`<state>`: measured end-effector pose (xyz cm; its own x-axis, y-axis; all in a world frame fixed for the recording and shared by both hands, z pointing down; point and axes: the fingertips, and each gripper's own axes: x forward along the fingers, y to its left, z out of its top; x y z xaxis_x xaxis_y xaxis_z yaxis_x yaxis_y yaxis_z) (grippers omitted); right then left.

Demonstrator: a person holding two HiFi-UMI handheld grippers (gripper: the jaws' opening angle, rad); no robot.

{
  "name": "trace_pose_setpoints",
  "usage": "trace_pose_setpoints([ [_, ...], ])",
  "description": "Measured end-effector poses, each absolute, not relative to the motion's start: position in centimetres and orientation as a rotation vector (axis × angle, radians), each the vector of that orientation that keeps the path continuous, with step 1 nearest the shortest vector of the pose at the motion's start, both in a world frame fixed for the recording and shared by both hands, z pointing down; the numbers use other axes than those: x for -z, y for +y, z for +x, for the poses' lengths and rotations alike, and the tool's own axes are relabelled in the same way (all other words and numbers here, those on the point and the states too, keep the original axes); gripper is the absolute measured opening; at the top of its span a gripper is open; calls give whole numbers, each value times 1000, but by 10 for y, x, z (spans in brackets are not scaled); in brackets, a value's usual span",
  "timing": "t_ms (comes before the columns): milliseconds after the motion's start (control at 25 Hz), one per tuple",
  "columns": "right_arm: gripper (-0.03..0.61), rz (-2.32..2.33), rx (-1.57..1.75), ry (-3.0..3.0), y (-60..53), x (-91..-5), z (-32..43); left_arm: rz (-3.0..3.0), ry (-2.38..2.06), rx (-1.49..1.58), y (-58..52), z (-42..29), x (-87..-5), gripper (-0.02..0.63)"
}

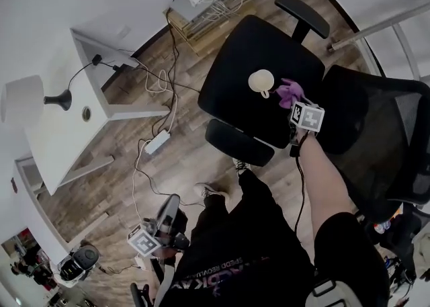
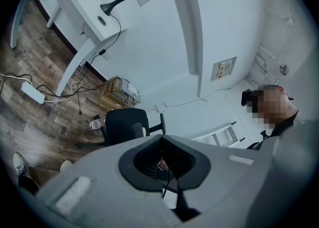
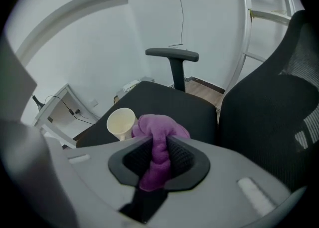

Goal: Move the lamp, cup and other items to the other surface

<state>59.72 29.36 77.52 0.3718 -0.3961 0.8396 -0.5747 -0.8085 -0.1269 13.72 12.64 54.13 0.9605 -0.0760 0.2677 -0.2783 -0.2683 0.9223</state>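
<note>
A purple cloth toy (image 1: 290, 92) hangs just above the black office chair seat (image 1: 255, 50), with my right gripper (image 1: 306, 116) shut on it. In the right gripper view the toy (image 3: 159, 137) runs between the jaws of the right gripper (image 3: 158, 159). A cream cup (image 1: 261, 82) lies on its side on the seat, touching the toy; it shows as the cup (image 3: 121, 123) just left of it. The white-shaded lamp (image 1: 23, 97) stands on the white table (image 1: 60, 138) at far left. My left gripper (image 1: 168, 222) hangs low by my leg, jaws together, holding nothing.
The chair's mesh backrest (image 1: 383, 131) rises at right, with armrests (image 1: 238, 142) on both sides. A power strip (image 1: 158, 142) and loose cables lie on the wood floor between table and chair. A wooden crate with a router (image 1: 201, 3) stands by the wall.
</note>
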Motion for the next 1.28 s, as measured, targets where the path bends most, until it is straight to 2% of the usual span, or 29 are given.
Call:
trace_pose_setpoints([
  [400,77,2295,-1519,-852,295,-840,590,1791,-332,-253,140,129,-563,-3],
  [840,82,2193,-1555,-881,296,-868,579,1772,-312,-268,155,138,-572,-3],
  [1000,111,2182,-1575,-919,293,-872,575,1768,-307,-271,160,139,-574,-3],
  [1160,173,2191,-1569,-955,294,-869,569,1776,-300,-260,164,136,-575,-5],
  [1280,186,2217,-1558,-968,294,-859,567,1785,-284,-240,166,138,-575,-3],
])
